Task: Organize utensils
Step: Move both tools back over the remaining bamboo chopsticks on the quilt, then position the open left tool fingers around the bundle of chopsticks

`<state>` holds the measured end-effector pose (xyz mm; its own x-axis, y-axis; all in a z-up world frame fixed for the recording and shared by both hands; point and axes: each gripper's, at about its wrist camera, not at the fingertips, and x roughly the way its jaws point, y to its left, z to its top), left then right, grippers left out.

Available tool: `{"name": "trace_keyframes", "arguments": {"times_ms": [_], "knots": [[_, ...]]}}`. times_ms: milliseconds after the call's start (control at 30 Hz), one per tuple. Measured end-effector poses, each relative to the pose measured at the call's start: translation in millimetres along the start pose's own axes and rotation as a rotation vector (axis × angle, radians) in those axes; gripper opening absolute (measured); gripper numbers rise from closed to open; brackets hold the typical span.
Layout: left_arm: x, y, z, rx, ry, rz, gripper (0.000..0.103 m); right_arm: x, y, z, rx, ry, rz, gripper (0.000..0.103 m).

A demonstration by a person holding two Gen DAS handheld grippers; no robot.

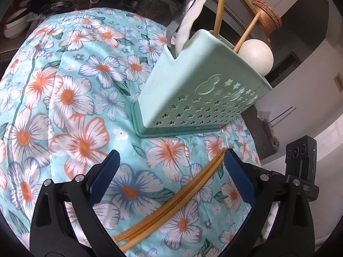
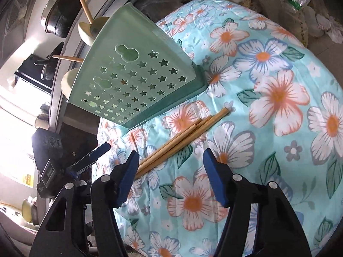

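A mint-green utensil holder (image 1: 199,90) with star-shaped holes stands on the floral cloth; it also shows in the right wrist view (image 2: 137,77). It holds a metal spoon (image 1: 184,12), a white spoon (image 1: 190,25), two wooden sticks (image 1: 220,6) and a cream round ladle (image 1: 256,56). Several bamboo chopsticks (image 1: 171,203) lie loose on the cloth in front of the holder, also in the right wrist view (image 2: 182,137). My left gripper (image 1: 171,165) is open, its jaws on either side of the chopsticks. My right gripper (image 2: 171,160) is open and empty, just beside the chopsticks' near end.
The floral quilted cloth (image 1: 64,107) covers a rounded table. Dark pots and pans (image 2: 60,15) sit behind the holder. A copper-coloured jar (image 1: 268,17) stands on a shelf behind. The other gripper's camera body (image 1: 300,156) is at the table's right edge.
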<state>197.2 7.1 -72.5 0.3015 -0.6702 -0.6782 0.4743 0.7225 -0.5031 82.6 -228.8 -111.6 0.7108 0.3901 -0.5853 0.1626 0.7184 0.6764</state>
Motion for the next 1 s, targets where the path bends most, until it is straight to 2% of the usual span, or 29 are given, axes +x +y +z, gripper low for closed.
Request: {"name": "trace_keyframes", "arguments": {"times_ms": [233, 500, 567, 767, 900, 1000], "knots": [[-3.6, -20.0, -6.7, 0.165, -0.043, 0.057, 0.093, 2.5, -7.6, -2.7, 0.038, 0.004, -0.008, 0.056], [10.7, -52.4, -23.3, 0.356, -0.017, 0.060, 0.063, -4.6, -16.9, 4.4, 0.071, -0.021, -0.020, 0.056], [15.4, -60.2, -28.4, 0.403, -0.006, 0.062, 0.053, -6.2, -18.2, 5.5, 0.074, -0.025, -0.021, 0.056], [33.7, -74.1, -37.2, 0.508, 0.021, 0.127, 0.028, -10.2, -23.6, 5.0, 0.080, -0.028, -0.021, 0.056], [44.3, -76.9, -39.2, 0.548, 0.026, 0.173, 0.021, -9.1, -25.8, 6.3, 0.081, -0.025, -0.021, 0.056], [51.3, -76.7, -44.1, 0.567, 0.058, 0.186, 0.019, -9.4, -27.0, 5.9, 0.083, -0.025, -0.018, 0.056]]}}
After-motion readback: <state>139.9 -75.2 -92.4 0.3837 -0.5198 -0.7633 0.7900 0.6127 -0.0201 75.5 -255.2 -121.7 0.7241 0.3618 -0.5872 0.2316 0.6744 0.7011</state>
